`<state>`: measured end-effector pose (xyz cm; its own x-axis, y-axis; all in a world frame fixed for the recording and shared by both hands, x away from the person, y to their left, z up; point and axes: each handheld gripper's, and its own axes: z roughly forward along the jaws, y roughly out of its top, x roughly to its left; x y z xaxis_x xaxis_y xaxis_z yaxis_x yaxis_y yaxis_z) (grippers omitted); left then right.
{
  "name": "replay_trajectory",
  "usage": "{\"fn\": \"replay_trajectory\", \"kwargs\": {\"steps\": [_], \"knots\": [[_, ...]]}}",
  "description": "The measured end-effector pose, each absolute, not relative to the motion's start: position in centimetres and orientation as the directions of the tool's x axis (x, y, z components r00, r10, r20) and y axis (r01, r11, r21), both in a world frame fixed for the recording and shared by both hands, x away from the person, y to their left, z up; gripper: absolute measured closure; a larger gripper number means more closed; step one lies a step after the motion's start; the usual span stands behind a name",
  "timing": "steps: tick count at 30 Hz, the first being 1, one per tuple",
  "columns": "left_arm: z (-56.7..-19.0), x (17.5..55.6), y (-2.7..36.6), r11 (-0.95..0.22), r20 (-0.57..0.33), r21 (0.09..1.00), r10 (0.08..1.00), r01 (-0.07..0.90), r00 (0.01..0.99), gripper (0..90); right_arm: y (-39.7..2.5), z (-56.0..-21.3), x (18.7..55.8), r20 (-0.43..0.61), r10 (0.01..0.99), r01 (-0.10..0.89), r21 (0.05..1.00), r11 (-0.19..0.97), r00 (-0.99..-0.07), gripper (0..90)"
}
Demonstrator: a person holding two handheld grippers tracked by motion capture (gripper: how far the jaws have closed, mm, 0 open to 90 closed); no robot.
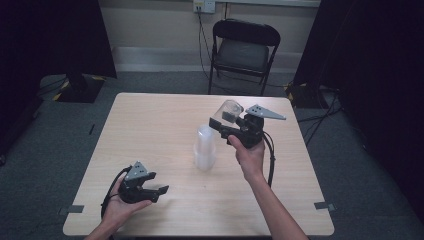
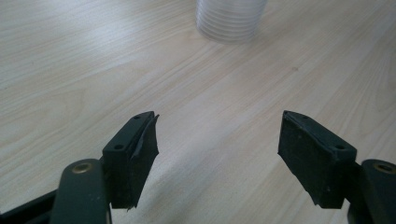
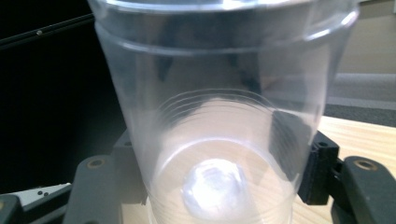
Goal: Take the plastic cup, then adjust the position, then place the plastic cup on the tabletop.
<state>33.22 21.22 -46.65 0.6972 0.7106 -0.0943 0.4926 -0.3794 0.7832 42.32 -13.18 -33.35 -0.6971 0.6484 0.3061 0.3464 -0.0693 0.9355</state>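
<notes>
My right gripper (image 1: 226, 125) is clamped on a single clear plastic cup (image 1: 229, 111), holding it up above the far half of the table (image 1: 150, 130), tilted so its mouth faces away and up toward the chair (image 1: 243, 50) behind the table. In the right gripper view the cup (image 3: 219, 116) sits squarely between the two black jaws, which press on its lower wall from both sides. It is thin, glossy and see-through: I can make out the wood grain and the dark jaw pads through it, faint rings circle the wall near the base, and the round bottom glints white.

Just below and to the left of the held cup, a stack of the same cups (image 1: 204, 147) stands upright near the middle of the table, looking milkier where the walls overlap. In the left gripper view its ribbed lower end (image 2: 231, 18) rests on the wood ahead of the jaws.

My left gripper (image 1: 159, 192) lies low at the near left of the table, its jaws spread wide with nothing between them, well apart from the stack.
</notes>
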Motion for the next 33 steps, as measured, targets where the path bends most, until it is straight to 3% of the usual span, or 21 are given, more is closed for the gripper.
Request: {"fn": "replay_trajectory", "kwargs": {"steps": [25,28,30,33], "knots": [[-46.1,32.8,20.5,-0.366,-0.070,0.825,0.689,0.431,0.721,33.3,-17.5,-36.0,40.2,0.420,0.639,0.450,0.884,-0.128,-0.645,35.7],[-45.7,32.7,20.2,-0.326,-0.094,0.843,0.693,0.427,0.715,35.8,-17.6,-36.7,39.9,0.452,0.616,0.482,0.866,-0.131,-0.645,36.2],[-45.6,32.7,20.2,-0.316,-0.109,0.846,0.687,0.429,0.719,42.9,-17.7,-37.0,39.7,0.460,0.610,0.491,0.861,-0.129,-0.646,36.2],[-45.0,32.7,19.9,-0.272,-0.128,0.870,0.681,0.412,0.721,42.4,-17.7,-37.3,39.4,0.474,0.600,0.505,0.853,-0.133,-0.644,36.2]]}}
